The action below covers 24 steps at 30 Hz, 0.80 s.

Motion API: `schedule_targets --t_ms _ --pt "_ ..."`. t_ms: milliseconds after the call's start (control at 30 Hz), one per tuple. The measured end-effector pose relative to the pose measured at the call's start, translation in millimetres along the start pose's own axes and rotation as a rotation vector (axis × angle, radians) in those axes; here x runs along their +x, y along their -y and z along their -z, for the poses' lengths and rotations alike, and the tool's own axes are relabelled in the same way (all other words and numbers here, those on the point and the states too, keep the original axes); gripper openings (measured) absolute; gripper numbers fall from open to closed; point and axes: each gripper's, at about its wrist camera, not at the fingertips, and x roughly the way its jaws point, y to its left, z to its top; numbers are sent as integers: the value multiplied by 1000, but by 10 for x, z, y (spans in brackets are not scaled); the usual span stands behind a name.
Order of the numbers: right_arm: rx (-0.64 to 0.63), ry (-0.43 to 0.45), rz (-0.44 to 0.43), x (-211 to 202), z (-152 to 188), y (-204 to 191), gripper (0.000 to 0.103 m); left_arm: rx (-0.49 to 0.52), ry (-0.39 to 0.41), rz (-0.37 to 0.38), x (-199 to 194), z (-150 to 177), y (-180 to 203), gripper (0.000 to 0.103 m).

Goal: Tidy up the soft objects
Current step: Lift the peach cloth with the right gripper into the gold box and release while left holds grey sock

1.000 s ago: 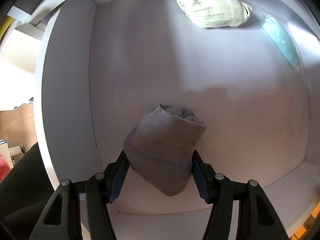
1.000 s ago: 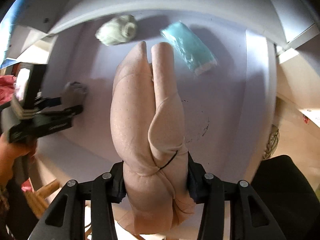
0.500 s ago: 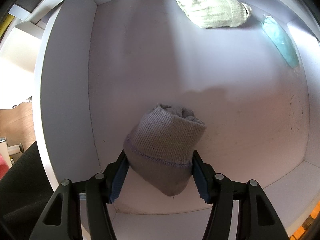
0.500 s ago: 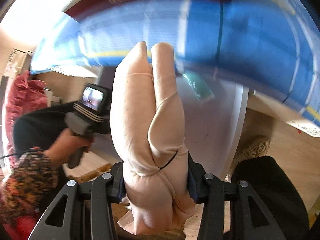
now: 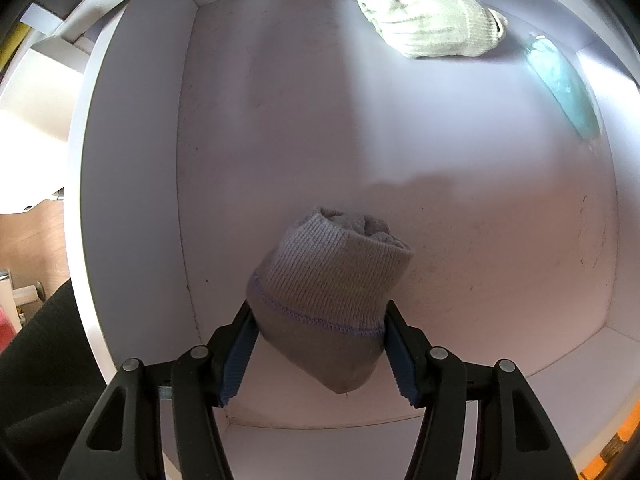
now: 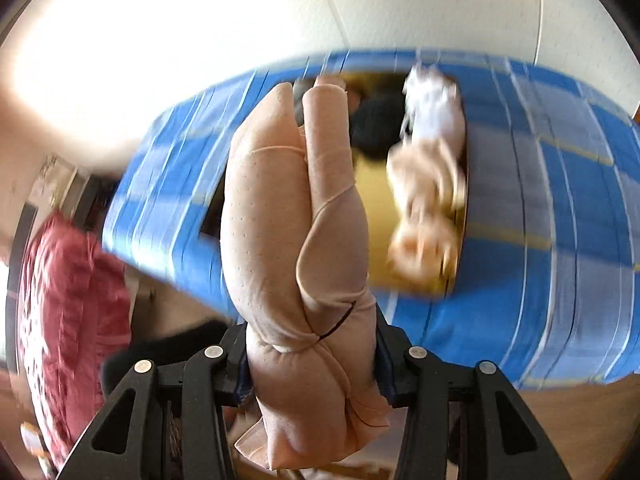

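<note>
The left hand-held gripper [image 5: 320, 344] squeezes a soft, light rolled gray sock [image 5: 328, 288] (squashy, best held mid-roll); the right hand-held gripper [image 6: 310, 356] holds a floppy peach cloth bundle [image 6: 292, 240].

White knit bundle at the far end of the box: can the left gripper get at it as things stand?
Probably not yet. The way across the box floor to the white knit bundle looks free, but the left gripper is shut on the grey rolled sock, so it would have to set that down first.
</note>
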Motion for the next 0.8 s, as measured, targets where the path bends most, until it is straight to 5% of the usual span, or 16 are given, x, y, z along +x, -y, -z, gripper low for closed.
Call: schedule_targets --t_ms 333,800 --pt "138 10 60 659 -661 37 47 6 -4 16 30 -13 -8 61" --pt "159 -37 134 1134 -561 296 52 -8 -8 26 77 -30 -83 61"
